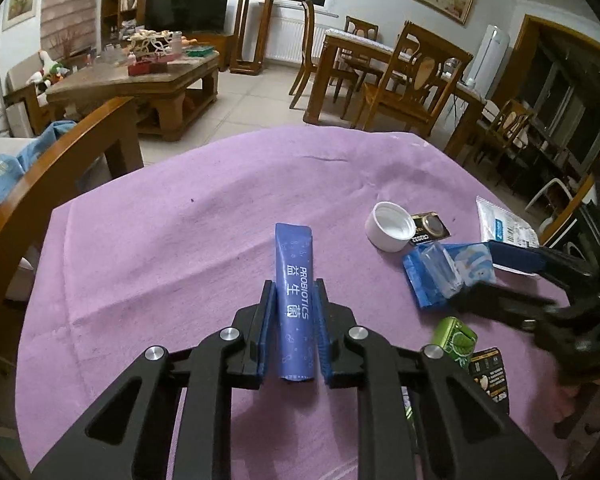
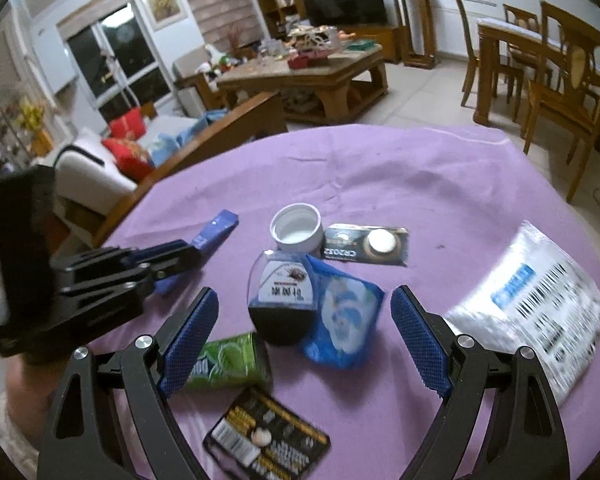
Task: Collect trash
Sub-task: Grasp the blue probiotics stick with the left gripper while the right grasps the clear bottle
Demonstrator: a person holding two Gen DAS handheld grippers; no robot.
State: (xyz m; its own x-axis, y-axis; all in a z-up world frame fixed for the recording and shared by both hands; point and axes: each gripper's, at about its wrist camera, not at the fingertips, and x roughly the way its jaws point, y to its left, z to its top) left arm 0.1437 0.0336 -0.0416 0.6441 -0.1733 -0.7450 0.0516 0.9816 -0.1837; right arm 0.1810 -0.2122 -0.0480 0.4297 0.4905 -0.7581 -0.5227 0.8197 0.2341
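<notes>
The left gripper [image 1: 294,308] squeezes the blue probiotics packet [image 1: 294,280] lying on the purple table [image 1: 160,240]. Lift it straight up, gently. The right gripper [image 2: 304,336] hangs wide open over the dark bottle [image 2: 280,300]; go down slowly around it, then squeeze.

Purple-clothed table [image 2: 380,160] bears a white cap [image 2: 297,229], battery card [image 2: 366,244], green packet [image 2: 230,362], blue wrapper [image 2: 342,320]
</notes>
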